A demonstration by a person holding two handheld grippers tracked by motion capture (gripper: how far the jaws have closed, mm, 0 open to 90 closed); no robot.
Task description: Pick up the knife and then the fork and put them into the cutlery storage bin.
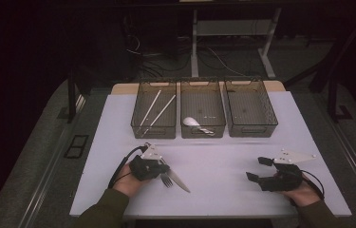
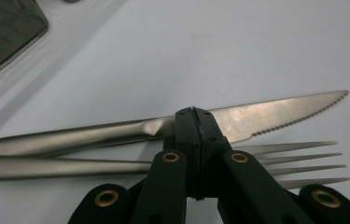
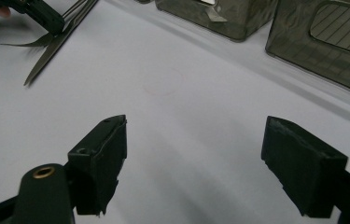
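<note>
Clearly sorting cutlery into three bins, judged from layout. Left gripper [image 2: 195, 122] with jaws pressed together, over knife [image 2: 275, 112] and fork [image 2: 298, 161] lying side by side, touching, on white table [image 1: 223, 180]; whether knife blade is pinched between tips or merely behind them, cannot tell. Right gripper [image 3: 210, 158] spread wide, holding nothing, well apart from cutlery. Risks: thin blade slipping from narrow tips; fork dragged along by contact; tilting in transit to right bin [image 1: 270, 124], the only one without contents. Chopsticks [image 1: 156, 109] in left bin, spoon [image 1: 195, 123] in middle bin.
</note>
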